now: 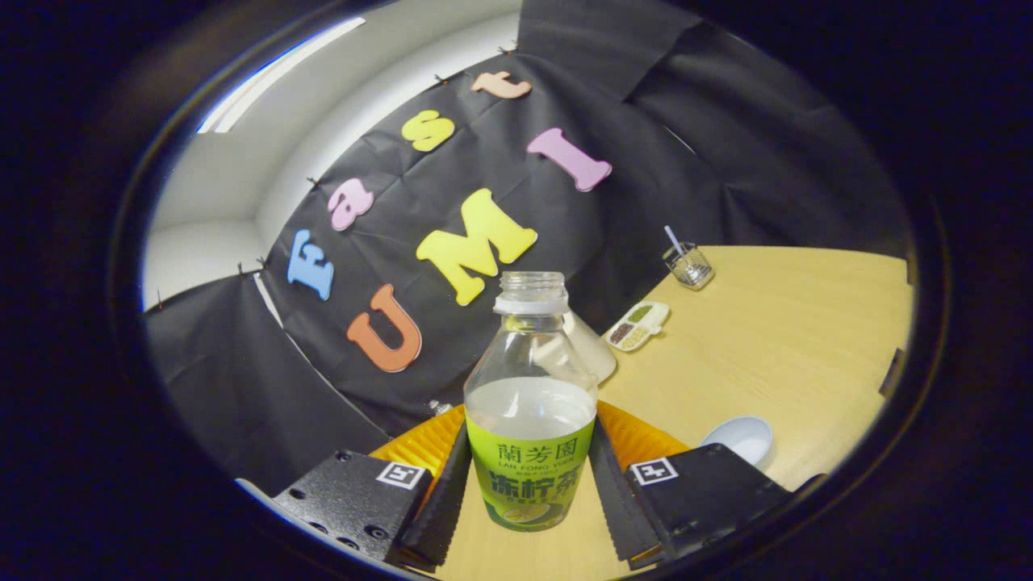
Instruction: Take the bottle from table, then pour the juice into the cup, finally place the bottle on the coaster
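Bottle sits between the two fingers of the gripper, cap off, mouth open at top, clear neck, pale liquid to roughly mid-body, green label below. Jaws clenched on the bottle: both inner faces press against its label sides, one finger on the left, the other on the right. View is tilted, so the tabletop slopes; whether the bottle base rests on the wood or hangs just above it cannot be told. Pale wood tabletop, smooth, mostly bare to the right of the bottle. Its far edge runs along the black cloth wall, which closes off the far and left sides, with a white wall above it. Just behind the bottle, partly hidden by it, a white rounded object, kind unclear. Farther right along the far edge: a small white divided dish with dark and greenish contents, then a clear glass cup with a straw or stick standing in it, near the cloth. Near right, just beyond the right finger, a small white bowl or saucer lies on the wood. Open wood lies between that bowl and the divided dish.
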Motion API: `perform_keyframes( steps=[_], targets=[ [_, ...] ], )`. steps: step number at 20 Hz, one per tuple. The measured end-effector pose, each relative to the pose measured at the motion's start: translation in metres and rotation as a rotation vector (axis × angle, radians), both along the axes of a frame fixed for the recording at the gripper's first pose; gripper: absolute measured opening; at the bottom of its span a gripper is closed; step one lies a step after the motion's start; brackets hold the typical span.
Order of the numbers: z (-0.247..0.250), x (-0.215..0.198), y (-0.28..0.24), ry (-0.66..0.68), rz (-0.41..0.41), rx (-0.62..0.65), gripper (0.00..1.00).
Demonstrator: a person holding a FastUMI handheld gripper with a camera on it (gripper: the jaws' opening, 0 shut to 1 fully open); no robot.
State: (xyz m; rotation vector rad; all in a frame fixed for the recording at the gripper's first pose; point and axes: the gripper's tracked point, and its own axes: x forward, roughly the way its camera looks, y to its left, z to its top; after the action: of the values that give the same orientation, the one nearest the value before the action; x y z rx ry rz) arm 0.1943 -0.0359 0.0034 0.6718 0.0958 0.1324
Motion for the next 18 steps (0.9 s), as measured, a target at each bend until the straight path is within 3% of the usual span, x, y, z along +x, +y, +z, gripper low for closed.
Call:
perform_keyframes(
  steps=[11,18],
  targets=[
    [-0.018,0.038,0.003,0.035,-0.154,-0.547,0.78],
    [-0.062,0.078,0.004,0.105,-0.155,-0.715,0.79]
  ],
)
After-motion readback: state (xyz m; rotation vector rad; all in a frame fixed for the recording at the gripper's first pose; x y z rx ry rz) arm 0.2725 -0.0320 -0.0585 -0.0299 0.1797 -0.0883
